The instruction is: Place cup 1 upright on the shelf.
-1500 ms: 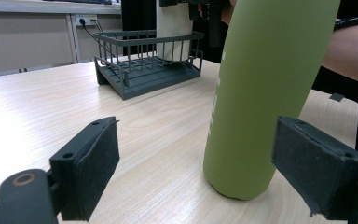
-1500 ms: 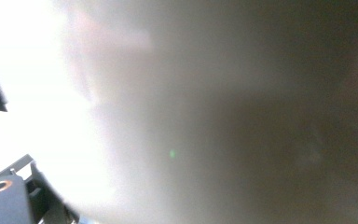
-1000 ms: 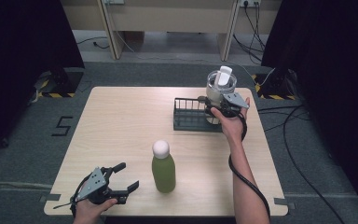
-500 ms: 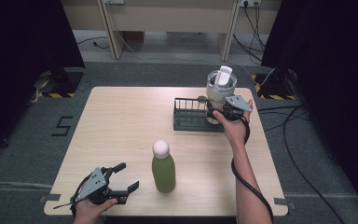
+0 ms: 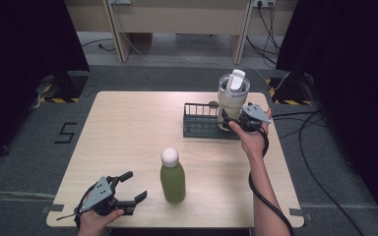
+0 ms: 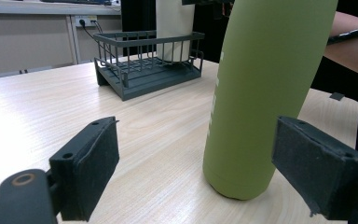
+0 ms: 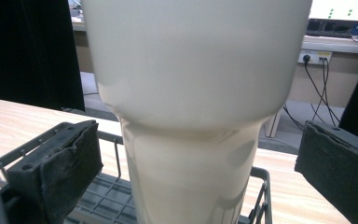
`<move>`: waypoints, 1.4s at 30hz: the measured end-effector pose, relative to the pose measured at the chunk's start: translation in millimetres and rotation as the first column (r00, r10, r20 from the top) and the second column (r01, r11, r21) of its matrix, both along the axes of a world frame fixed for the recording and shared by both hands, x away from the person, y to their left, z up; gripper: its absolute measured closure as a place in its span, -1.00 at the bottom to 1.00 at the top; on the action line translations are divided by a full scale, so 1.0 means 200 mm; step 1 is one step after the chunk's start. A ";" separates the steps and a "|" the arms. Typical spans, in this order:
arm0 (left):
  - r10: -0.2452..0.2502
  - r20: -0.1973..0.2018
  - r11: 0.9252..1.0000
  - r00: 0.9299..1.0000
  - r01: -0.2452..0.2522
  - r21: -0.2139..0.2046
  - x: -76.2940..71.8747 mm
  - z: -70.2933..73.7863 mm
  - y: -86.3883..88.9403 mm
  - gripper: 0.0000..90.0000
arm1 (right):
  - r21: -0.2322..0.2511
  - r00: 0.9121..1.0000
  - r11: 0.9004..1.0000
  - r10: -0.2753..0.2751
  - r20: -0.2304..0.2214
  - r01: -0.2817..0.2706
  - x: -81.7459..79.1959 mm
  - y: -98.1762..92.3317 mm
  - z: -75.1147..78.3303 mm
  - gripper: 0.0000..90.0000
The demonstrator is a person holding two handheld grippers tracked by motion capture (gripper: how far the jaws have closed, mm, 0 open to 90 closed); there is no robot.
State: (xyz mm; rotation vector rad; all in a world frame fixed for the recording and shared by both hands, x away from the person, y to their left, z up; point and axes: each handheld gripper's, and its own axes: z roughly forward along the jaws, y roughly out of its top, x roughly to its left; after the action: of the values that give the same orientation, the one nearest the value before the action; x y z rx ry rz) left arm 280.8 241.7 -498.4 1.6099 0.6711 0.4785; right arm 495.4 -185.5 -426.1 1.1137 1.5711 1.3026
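Observation:
A green bottle (image 5: 173, 181) with a white cap stands upright near the table's front middle. My left gripper (image 5: 135, 187) is open just to its left, jaws facing it. In the left gripper view the bottle (image 6: 265, 88) rises close ahead, nearer the right-hand jaw, untouched. A cream tumbler (image 5: 232, 103) with a clear lid and a white straw stands at the right end of a dark wire rack (image 5: 203, 124). My right gripper (image 5: 230, 118) is open at the tumbler's base. The tumbler (image 7: 191, 93) stands between the pads (image 7: 58, 170), with gaps on both sides.
The light wooden table (image 5: 128, 128) has bare room across its left and middle. The rack (image 6: 144, 65) sits at the back right. Cables (image 5: 300, 128) trail over the floor at the right. Desk legs and wall sockets stand beyond the far edge.
My right gripper has drawn back a little toward the near right, while the tumbler stays upright in the rack. The left gripper and the bottle have not moved.

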 end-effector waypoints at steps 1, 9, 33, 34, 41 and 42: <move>0.000 0.000 1.000 1.000 0.000 0.000 0.00 0.00 0.00 -0.68 | 0.001 1.000 1.000 0.002 -0.001 -0.002 -0.01 0.00 0.00 -1.00; 0.001 0.001 1.000 1.000 -0.001 -0.001 0.00 0.00 -0.01 -0.68 | 0.006 1.000 1.000 -0.001 -0.006 0.001 -0.08 -0.04 -0.02 -1.00; 0.005 0.009 1.000 1.000 -0.005 0.000 -0.01 0.00 -0.01 -0.69 | 0.011 1.000 1.000 -0.022 -0.009 0.022 -0.34 -0.13 -0.11 -1.00; 0.005 0.008 1.000 1.000 -0.005 0.000 0.00 0.00 -0.01 -0.69 | 0.008 1.000 1.000 -0.020 -0.009 0.020 -0.35 -0.14 -0.11 -1.00; 0.006 0.011 1.000 1.000 -0.006 0.002 -0.01 0.00 -0.01 -0.69 | -0.002 0.999 0.999 -0.033 -0.013 0.033 -0.43 -0.17 -0.14 -1.00; 0.006 0.010 1.000 1.000 -0.006 0.001 -0.01 0.00 -0.01 -0.69 | -0.004 0.999 0.999 -0.033 -0.014 0.033 -0.44 -0.17 -0.14 -1.00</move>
State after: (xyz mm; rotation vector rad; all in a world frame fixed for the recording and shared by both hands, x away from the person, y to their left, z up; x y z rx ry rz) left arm 279.6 239.2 -497.9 1.6060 0.6688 0.4914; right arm 407.3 -220.2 -454.3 1.1440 1.5583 1.2719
